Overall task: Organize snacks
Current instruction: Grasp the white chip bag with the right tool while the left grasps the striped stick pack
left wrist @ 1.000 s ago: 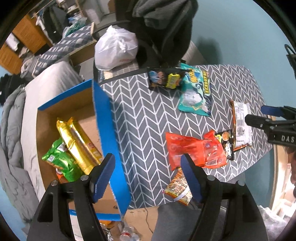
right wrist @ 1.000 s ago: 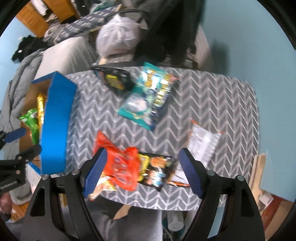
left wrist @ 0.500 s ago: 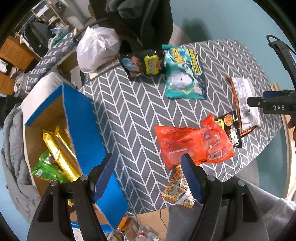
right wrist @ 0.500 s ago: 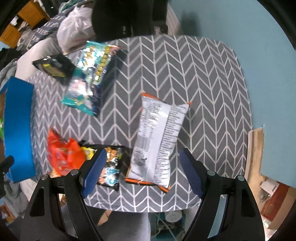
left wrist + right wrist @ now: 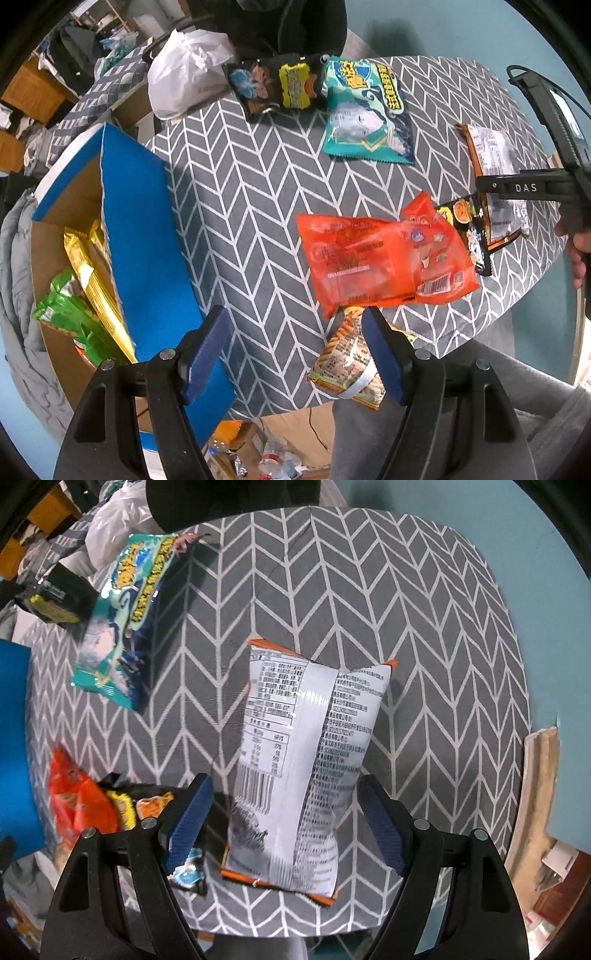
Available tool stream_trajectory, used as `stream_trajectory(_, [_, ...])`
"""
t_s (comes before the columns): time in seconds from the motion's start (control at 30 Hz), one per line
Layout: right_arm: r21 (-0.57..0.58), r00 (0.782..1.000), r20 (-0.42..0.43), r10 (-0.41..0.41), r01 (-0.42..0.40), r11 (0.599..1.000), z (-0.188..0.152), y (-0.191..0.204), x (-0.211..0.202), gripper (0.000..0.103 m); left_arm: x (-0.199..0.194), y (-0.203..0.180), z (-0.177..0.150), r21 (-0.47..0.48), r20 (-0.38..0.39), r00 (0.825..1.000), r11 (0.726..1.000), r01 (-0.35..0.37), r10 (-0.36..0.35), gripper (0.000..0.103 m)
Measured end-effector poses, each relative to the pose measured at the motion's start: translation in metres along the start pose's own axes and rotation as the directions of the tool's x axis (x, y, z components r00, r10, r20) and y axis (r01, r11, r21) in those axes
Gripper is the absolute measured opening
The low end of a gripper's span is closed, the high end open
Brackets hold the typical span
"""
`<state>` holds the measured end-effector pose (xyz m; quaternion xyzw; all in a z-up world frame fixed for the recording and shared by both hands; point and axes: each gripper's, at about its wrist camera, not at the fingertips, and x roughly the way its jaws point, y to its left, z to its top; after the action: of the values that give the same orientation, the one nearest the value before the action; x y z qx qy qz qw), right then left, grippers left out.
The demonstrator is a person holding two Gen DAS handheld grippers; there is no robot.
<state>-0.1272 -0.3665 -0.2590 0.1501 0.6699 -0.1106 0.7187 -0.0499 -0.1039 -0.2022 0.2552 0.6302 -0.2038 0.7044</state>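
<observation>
Snack bags lie on a grey chevron-patterned table. My left gripper is open above the table's near edge, with an orange-red bag just beyond its right finger and a yellow noodle-snack pack beside that finger. My right gripper is open, pointing down, its fingers on either side of a white-backed bag with orange trim, pads apart from it. A teal bag and a black-and-yellow bag lie farther off. Another black bag lies by my right gripper's left finger.
A cardboard box with blue flaps stands left of the table, holding gold packs and green packs. A white plastic bag and a dark chair sit beyond the table. A hand holds the right gripper's handle.
Both grippers have come down toward the table. The right one shifted from above the orange-red and black bags to straddle the white-backed bag. Both stayed open.
</observation>
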Motion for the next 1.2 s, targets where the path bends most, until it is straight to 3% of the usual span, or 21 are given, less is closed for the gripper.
stream_trajectory(0.07, [-0.010, 1.000, -0.001, -0.004, 0.004, 1.000, -0.001, 0.000, 0.005, 0.078, 0.002, 0.000, -0.003, -0.002, -0.006, 1.000, 1.000, 0.004, -0.004, 0.076])
stream_trajectory(0.17, [-0.025, 1.000, -0.001, 0.014, -0.014, 1.000, -0.006, 0.000, 0.010, 0.054, 0.003, -0.002, -0.007, 0.002, -0.007, 1.000, 1.000, 0.016, -0.016, 0.078])
stream_trajectory(0.37, [-0.064, 0.999, 0.050, 0.013, -0.010, 0.998, -0.023, -0.007, -0.001, 0.035, 0.006, -0.014, -0.016, 0.058, -0.019, 0.998, 0.997, 0.053, -0.052, 0.080])
stream_trajectory(0.63, [-0.020, 0.997, 0.063, 0.040, -0.039, 0.999, -0.053, -0.029, -0.014, 0.034, 0.020, -0.036, -0.027, 0.147, -0.070, 0.995, 0.985, 0.087, -0.077, 0.080])
stream_trajectory(0.87, [0.035, 0.996, 0.063, 0.056, -0.058, 0.998, -0.084, -0.043, -0.032, 0.034, 0.035, -0.042, -0.031, 0.159, -0.106, 0.989, 0.979, 0.123, -0.107, 0.080])
stream_trajectory(1.03, [0.060, 0.996, 0.049, 0.070, -0.073, 0.996, -0.111, -0.036, -0.035, 0.034, 0.052, -0.048, -0.032, 0.153, -0.140, 0.981, 0.976, 0.154, -0.133, 0.080])
stream_trajectory(1.2, [0.043, 0.996, 0.046, 0.080, -0.082, 0.996, -0.132, -0.009, -0.032, 0.034, 0.072, -0.060, -0.034, 0.184, -0.151, 0.983, 0.975, 0.127, -0.100, 0.080])
